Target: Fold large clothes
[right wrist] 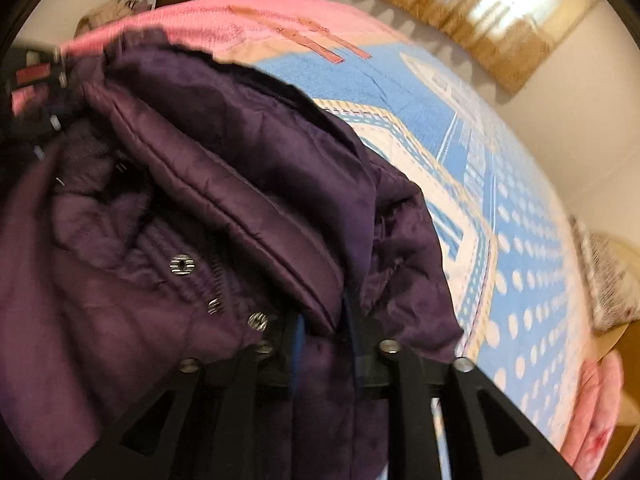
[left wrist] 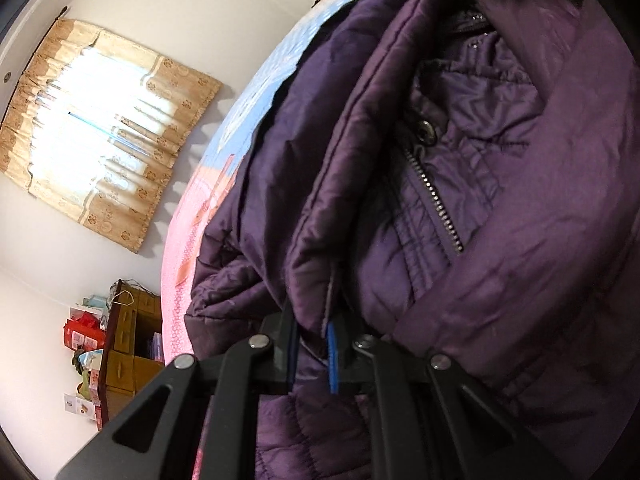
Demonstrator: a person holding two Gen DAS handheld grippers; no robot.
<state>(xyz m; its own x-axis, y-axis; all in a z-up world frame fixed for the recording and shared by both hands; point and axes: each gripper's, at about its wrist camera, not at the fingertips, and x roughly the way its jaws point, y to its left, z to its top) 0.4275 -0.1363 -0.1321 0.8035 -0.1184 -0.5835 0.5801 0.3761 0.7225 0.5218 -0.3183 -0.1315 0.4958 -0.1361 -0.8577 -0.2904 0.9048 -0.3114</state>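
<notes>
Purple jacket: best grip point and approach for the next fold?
Grip the thick folded edge of the purple jacket, the stitched ridge running diagonally across the pile. Come from the bedspread side, gripper straddling that edge: it stands proud and is firm, while the slick quilted panels by the zipper would likely slip.

The purple jacket (left wrist: 500, 208) is quilted cloth with a slight sheen, its zipper (left wrist: 434, 200) and snaps (right wrist: 182, 265) shiny metal, against matt printed cloth bedspread (right wrist: 500, 200) at right.
</notes>
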